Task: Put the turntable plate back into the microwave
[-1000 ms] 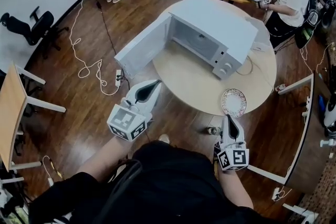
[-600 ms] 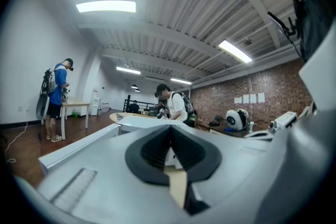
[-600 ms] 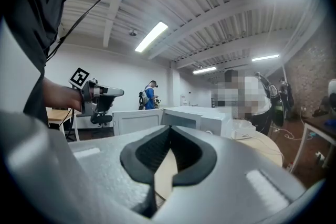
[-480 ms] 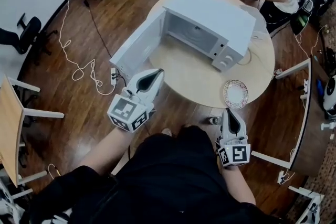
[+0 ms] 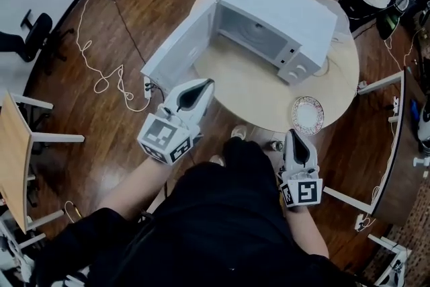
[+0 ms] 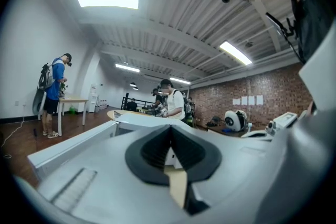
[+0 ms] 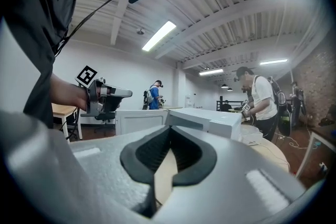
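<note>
Turntable plate (image 5: 308, 115) lies flat on the round table (image 5: 248, 104), near the edge closest to the person. It is to the right of the microwave (image 5: 282, 17) and outside it. Only head view shows the plate.

Microwave door (image 5: 176, 56) is swung wide open to the left, cavity exposed.

Left gripper (image 5: 207, 84) is at the table edge beside the open door. Right gripper (image 5: 293, 134) points at the plate from just off the table, not touching it.

Jaw state reads best from the gripper views. In left gripper view the pads (image 6: 152, 152) meet at the tip with nothing between them. Right gripper view shows the same: jaws closed, empty.

Right gripper view also catches the left gripper side-on, with the microwave body beyond. Left gripper view looks along the door and adds a person in blue (image 6: 53, 93) standing far off.
</note>
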The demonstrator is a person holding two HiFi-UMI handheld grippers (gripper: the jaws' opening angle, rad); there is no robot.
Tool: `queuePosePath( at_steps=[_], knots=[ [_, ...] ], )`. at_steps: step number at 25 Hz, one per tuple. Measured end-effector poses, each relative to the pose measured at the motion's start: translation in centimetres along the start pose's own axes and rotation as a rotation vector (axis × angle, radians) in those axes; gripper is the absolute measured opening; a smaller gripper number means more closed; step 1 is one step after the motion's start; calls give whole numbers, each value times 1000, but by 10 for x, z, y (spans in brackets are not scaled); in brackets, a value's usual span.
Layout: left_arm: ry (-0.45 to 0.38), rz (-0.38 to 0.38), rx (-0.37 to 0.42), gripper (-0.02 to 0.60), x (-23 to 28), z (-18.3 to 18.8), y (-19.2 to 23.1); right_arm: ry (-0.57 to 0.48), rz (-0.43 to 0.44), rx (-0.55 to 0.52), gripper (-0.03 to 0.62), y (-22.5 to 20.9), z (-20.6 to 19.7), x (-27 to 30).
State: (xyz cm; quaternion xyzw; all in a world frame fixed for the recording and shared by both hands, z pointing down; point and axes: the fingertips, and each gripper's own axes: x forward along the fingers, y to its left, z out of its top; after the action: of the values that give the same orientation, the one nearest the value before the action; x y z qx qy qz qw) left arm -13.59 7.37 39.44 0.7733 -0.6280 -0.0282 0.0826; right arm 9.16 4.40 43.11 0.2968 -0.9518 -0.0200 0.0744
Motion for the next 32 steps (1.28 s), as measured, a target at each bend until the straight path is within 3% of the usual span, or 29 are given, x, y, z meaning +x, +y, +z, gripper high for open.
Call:
queuePosePath(
  at_steps=[7,17,25,29,32],
  knots=[
    [90,-20,-20,5,22,-41,-1,16,12,39,0,-16,-28,26],
    [82,-39,26,5,73,-21,4,22,15,62,0,-55,-28,58],
    [108,-80,0,5,107,2,41,91,-36,116,0,-76,-33,98],
    [118,-25,-1,5,111,11,71,133,-19,201,0,-80,-57,132],
    [106,-10,-16,5,132,12,69,139,-27,227,0,-105,-59,139]
  ],
)
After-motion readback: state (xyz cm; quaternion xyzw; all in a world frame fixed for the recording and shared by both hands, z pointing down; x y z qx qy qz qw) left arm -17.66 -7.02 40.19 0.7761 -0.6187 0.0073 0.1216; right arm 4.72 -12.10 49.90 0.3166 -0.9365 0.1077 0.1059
